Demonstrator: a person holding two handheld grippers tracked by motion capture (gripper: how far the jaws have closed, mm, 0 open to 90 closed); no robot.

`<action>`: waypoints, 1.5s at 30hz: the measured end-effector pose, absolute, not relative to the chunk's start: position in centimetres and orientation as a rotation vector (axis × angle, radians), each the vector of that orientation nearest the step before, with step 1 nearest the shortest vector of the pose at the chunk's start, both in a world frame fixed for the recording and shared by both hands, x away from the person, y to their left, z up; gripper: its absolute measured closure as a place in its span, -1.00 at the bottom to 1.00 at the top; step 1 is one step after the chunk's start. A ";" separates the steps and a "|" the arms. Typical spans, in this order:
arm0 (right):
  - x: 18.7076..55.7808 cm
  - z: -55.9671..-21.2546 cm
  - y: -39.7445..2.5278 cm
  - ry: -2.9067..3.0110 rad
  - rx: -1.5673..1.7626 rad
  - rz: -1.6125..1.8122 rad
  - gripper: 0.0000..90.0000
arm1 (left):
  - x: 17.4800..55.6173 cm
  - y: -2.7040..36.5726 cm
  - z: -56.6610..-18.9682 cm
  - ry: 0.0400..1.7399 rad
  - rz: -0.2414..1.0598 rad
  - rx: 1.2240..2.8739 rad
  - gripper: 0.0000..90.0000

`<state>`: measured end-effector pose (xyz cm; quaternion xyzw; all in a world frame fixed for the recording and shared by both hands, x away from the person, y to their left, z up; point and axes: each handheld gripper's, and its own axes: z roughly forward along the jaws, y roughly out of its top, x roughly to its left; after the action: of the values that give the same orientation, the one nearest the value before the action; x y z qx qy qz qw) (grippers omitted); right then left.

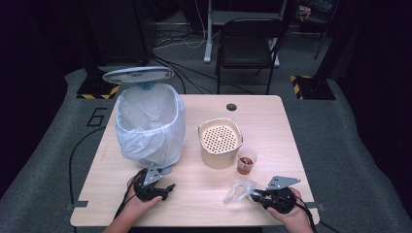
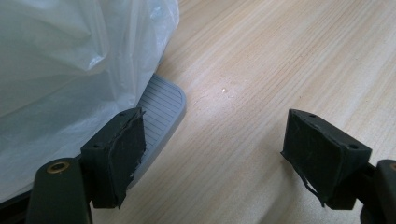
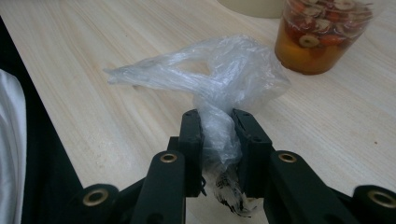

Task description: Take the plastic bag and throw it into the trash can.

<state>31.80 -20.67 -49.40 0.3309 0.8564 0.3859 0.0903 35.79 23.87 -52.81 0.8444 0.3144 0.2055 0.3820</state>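
Note:
A crumpled clear plastic bag (image 1: 239, 190) (image 3: 219, 79) lies on the wooden table near its front right. My right gripper (image 1: 253, 196) (image 3: 217, 119) is shut on the bag's gathered end. Just behind it stands a clear cup (image 1: 246, 161) (image 3: 322, 35) of amber liquid with sliced fruit. My left gripper (image 1: 170, 187) (image 2: 219, 149) rests open at the front left, its jaws wide apart over bare wood, right beside the bin's grey foot pedal (image 2: 156, 109). The pedal bin (image 1: 150, 124) is lined with a white bag (image 2: 70, 60), and its lid (image 1: 138, 74) is raised.
A cream container (image 1: 220, 143) with a perforated insert stands mid-table. A round cable hole (image 1: 231, 107) sits near the table's far edge. A black folding chair (image 1: 248, 46) and cables are on the floor behind.

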 end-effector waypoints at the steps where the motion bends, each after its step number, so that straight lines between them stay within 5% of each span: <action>1: 31.7 -49.3 -20.7 2.536 0.996 1.156 0.66 | 35.8 23.9 -52.8 0.803 0.523 2.154 -0.54; 20: 31.2 -46.7 -20.6 2.517 0.975 1.244 0.67 | 35.9 23.8 -52.8 0.807 0.536 2.156 -0.54; 35: 31.3 -36.3 -18.2 2.424 0.799 1.243 0.66 | 36.0 23.8 -52.8 0.806 0.539 2.155 -0.54; 45: 32.8 -32.3 -16.0 2.440 0.756 1.297 0.66 | 35.9 23.9 -52.8 0.808 0.549 2.150 -0.50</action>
<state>32.76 -16.01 -32.26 0.2615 0.8435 0.4484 0.1381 35.93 23.86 -52.85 0.8420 0.3164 0.2150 0.3805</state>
